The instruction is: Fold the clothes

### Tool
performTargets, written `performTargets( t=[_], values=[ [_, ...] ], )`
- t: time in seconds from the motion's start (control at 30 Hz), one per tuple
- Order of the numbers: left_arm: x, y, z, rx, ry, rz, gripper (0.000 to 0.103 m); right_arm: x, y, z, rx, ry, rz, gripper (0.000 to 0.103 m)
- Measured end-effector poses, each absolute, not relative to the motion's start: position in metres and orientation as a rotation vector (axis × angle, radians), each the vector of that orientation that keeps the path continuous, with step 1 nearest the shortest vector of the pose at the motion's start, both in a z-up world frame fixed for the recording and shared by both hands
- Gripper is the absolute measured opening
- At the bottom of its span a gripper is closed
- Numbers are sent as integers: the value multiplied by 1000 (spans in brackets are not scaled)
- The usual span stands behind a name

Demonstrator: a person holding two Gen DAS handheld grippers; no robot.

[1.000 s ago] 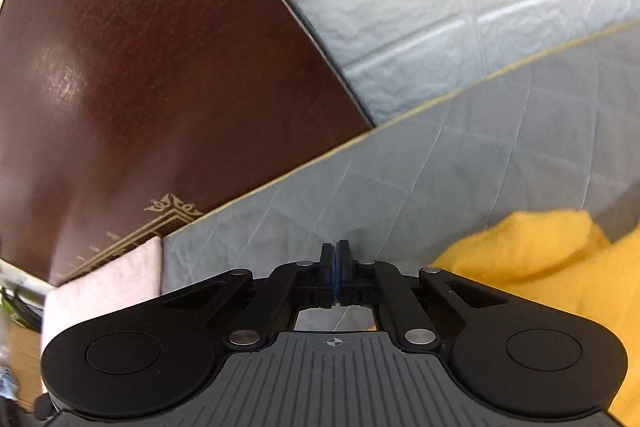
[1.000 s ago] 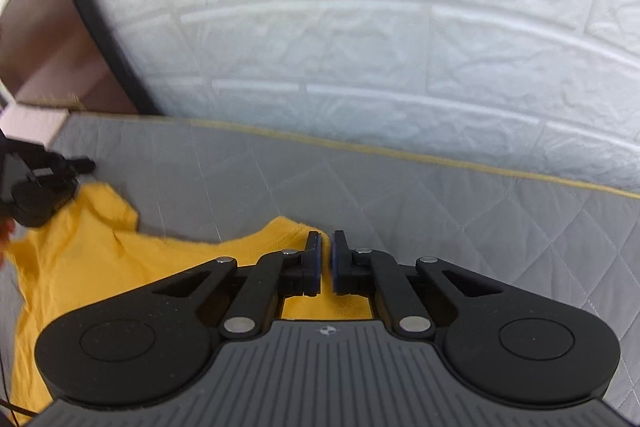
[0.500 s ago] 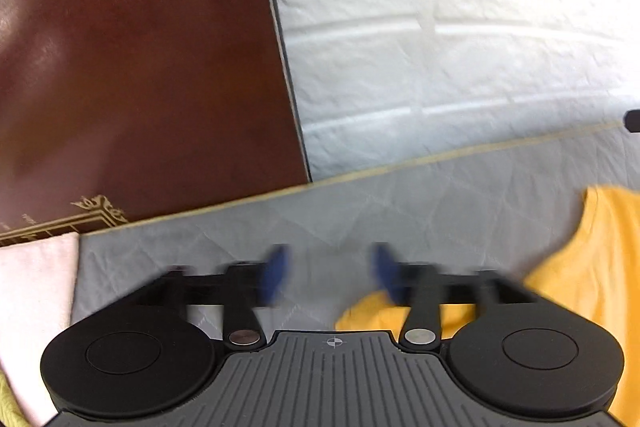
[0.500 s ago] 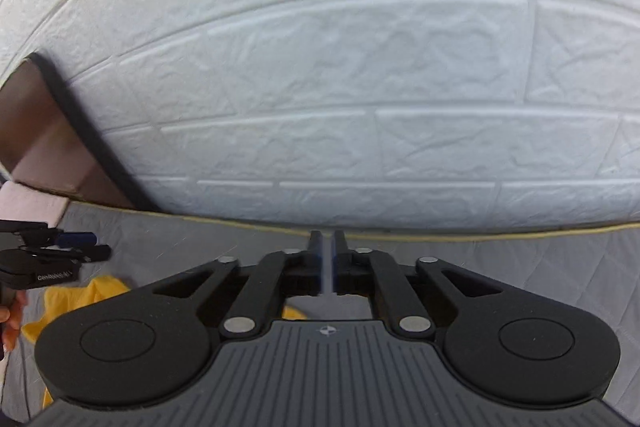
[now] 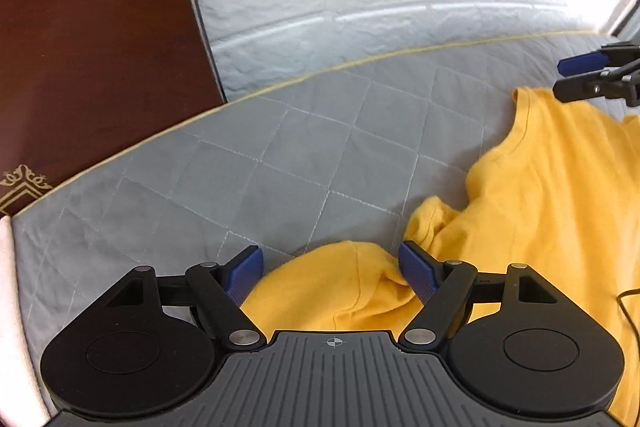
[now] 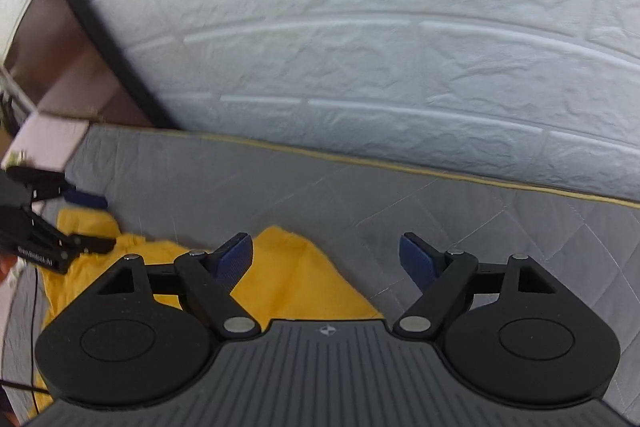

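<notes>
Now left hand-held gripper (image 5: 331, 269) released, jaws wide over bunched sleeve of yellow T-shirt (image 5: 552, 195) on quilted grey bed; right hand-held gripper (image 6: 326, 259) opening, empty, shirt corner below-left.

Both claws, left (image 5: 331, 273) and right (image 6: 326, 259), have sprung apart over the yellow shirt (image 5: 540, 195), right still opening.

You are looking at one yellow shirt (image 5: 552, 195), one grey quilted bed cover (image 5: 280, 163), one pink cloth (image 6: 52, 143), and two grippers.
</notes>
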State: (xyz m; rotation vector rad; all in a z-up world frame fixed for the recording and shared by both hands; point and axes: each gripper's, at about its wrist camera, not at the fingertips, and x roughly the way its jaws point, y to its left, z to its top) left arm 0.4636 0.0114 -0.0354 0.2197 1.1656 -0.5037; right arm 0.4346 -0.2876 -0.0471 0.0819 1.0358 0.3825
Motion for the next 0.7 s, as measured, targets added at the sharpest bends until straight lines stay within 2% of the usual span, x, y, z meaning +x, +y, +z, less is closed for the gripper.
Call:
performTargets(
  t=[0.2,0.27,0.3,0.33,0.4,0.43,0.47,0.5,0.53,0.57,0.63,0.67,0.7],
  values=[
    [457,38,-23,20,1147,-641,86,425,-261,-62,-80,1073,437,85],
    [453,35,-23,64,1157,-643,86,422,-254,-61,-131,1062,437,76],
    [451,29,-25,128,1169,-637,86,421,-253,-60,-138,1058,430,60],
    [448,23,-27,189,1175,-636,86,422,-254,-58,-133,1054,421,52],
    [442,13,-29,279,1166,-631,84,424,-257,-55,-110,1058,415,18],
    [441,9,-30,298,1148,-618,83,426,-257,-54,-106,1059,415,15],
    [439,6,-30,317,1130,-604,75,426,-255,-54,-109,1056,414,13],
    [438,2,-31,335,1113,-591,71,426,-254,-54,-112,1051,412,10],
    [436,-1,-32,354,1095,-577,61,425,-252,-54,-111,1044,407,9],
    [437,-2,-31,340,1080,-559,36,425,-252,-53,-106,1036,400,7],
    [444,3,-29,261,1057,-515,20,426,-251,-52,-97,1010,382,6],
    [446,4,-30,245,1043,-484,7,427,-252,-51,-90,997,371,6],
    [446,5,-31,246,1026,-445,4,427,-253,-49,-81,983,357,6]
  ],
)
